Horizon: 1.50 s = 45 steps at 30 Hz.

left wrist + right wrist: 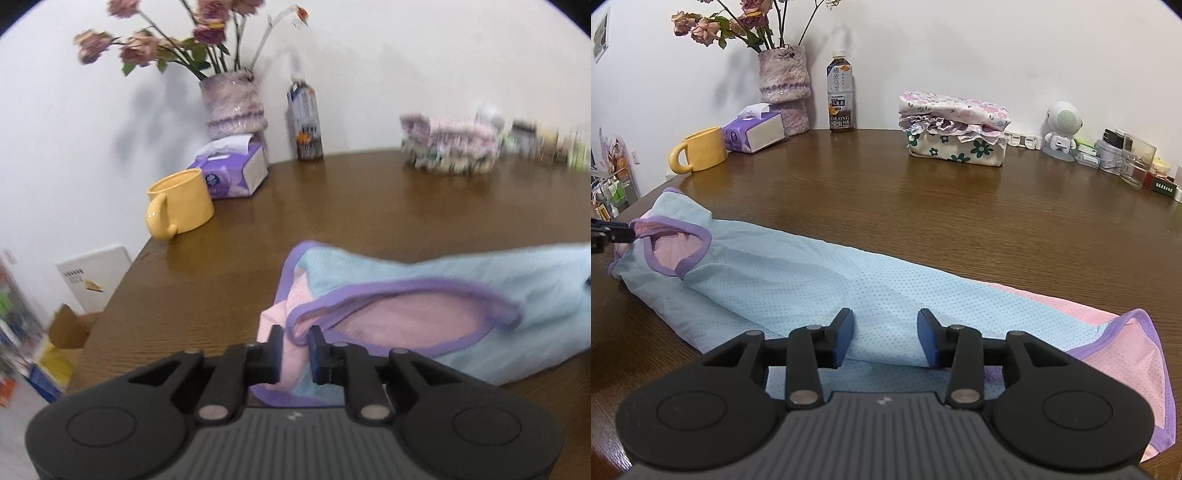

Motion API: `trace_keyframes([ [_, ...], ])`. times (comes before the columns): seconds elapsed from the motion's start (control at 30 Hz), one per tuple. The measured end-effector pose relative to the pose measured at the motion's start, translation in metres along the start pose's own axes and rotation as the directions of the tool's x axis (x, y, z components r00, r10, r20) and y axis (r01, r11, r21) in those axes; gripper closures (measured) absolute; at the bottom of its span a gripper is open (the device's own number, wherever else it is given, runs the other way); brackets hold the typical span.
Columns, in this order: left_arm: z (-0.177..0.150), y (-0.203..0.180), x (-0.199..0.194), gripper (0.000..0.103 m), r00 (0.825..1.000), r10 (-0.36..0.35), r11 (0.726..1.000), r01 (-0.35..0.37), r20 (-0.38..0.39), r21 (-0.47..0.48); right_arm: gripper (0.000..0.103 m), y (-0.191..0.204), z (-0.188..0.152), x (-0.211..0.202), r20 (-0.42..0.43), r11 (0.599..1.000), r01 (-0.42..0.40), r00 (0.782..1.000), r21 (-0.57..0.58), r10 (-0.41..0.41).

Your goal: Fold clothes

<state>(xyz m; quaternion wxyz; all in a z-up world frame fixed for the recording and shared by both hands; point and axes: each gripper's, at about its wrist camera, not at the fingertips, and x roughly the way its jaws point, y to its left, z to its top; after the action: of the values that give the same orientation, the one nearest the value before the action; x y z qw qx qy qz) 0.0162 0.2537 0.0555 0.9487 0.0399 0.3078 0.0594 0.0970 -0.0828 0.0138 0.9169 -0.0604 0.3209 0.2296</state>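
A light blue mesh vest [798,280] with purple trim and a pink inside lies stretched across the brown table [923,206]. My left gripper [296,341] is at the vest's [461,288] armhole end. Its jaws stand a little apart, with the purple trim and pink cloth in the gap and not visibly pinched. The right wrist view shows its fingertips [622,234] at the armhole's edge. My right gripper [885,332] is over the vest's middle, jaws apart, with a raised fold of blue cloth between the pads [846,339].
Along the back wall stand a yellow mug [701,149], a purple tissue box [755,133], a vase of flowers [783,88], a tea bottle [840,96], a stack of folded floral clothes [955,129], and small jars and a speaker [1063,125]. The table's left edge [110,306] drops to the floor.
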Motion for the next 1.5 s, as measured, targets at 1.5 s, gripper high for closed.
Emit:
trace_keyframes([
  [1.5,0.003,0.014,0.064,0.082,0.998,-0.047,0.993,0.043,-0.030,-0.112,0.059,-0.076,0.005,-0.002,-0.008,0.949,0.256,0.966,0.185,-0.259],
])
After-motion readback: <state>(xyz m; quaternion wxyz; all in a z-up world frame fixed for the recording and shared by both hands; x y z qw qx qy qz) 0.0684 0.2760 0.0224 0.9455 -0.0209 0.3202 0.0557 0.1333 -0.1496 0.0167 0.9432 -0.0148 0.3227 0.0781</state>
